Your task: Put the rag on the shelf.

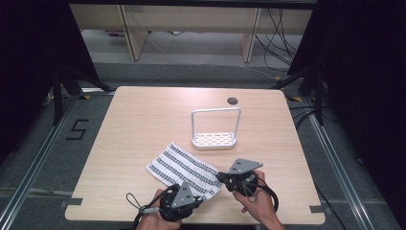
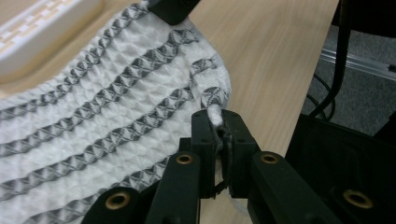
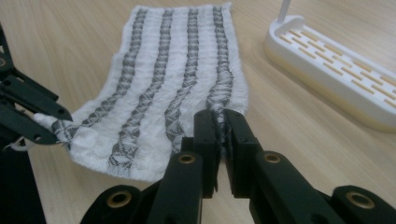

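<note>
A white towel with grey patterned stripes (image 1: 179, 165) lies flat on the wooden table (image 1: 143, 115), near its front edge. My left gripper (image 1: 201, 193) is shut on the towel's near corner, and in the left gripper view the cloth (image 2: 93, 121) is pinched between the jaws (image 2: 219, 122). My right gripper (image 1: 221, 177) is shut on the neighbouring corner of the same short edge; its own view shows the towel (image 3: 173, 60) bunched between the jaws (image 3: 221, 122). The held edge is lifted slightly off the table.
A white slotted rack with a tall hoop handle (image 1: 214, 140) stands just beyond the towel, mid-table. A round cable hole (image 1: 232, 100) sits near the far edge. Black curtains flank the table, and cables lie on the floor at the right.
</note>
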Available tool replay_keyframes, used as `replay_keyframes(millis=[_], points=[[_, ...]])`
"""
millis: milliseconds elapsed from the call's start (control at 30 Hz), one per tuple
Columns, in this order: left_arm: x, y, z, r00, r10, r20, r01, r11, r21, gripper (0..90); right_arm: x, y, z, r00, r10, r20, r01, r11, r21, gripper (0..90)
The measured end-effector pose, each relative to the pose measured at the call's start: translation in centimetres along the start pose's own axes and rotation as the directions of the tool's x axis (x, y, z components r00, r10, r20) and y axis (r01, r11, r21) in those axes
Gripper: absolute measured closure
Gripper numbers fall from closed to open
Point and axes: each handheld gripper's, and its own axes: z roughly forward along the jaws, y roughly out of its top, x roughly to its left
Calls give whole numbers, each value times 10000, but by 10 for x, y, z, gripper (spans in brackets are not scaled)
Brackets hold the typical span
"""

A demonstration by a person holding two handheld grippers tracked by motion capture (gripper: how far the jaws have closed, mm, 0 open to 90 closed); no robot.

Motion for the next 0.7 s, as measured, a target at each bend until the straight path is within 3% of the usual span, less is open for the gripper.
replay_keyframes(millis=[167, 200, 233, 267, 300, 400, 433, 567, 700], points=[[7, 6, -13, 9993, -371, 84, 374, 9987, -354, 845, -3, 9, -7, 9994, 191, -284, -195, 9997, -116, 851], [10, 8, -18, 9999, -118, 46, 119, 9996, -260, 845, -3, 11, -8, 9993, 232, -282, -235, 9997, -97, 851], [9, 10, -19, 9996, -250, 102, 254, 9990, -368, 845, -3, 14, -10, 9993, 218, -319, -220, 9997, -75, 851], [11, 12, -21, 9999, -118, 92, 121, 9992, -369, 845, -4, 16, -10, 9994, 187, -300, -191, 9998, -116, 852], [9, 14, -24, 9989, -439, 170, 447, 9977, -503, 845, -3, 18, -11, 9993, 234, -298, -239, 9996, -164, 852], [12, 23, -31, 9992, -305, 267, 326, 9960, -830, 845, -2, 28, -16, 9991, 330, -282, -336, 9992, -203, 852], [13, 27, -34, 9990, -324, 296, 351, 9948, -956, 845, -4, 31, -18, 9996, -13, -283, 5, 9996, -297, 852], [18, 45, -49, 9984, -437, 345, 480, 9897, -1347, 845, -6, 50, -35, 9998, 52, -201, -60, 9993, -372, 852], [27, 61, -64, 9995, -256, 186, 282, 9874, -1560, 846, -8, 70, -53, 10000, 35, -84, -41, 9975, -706, 852]])
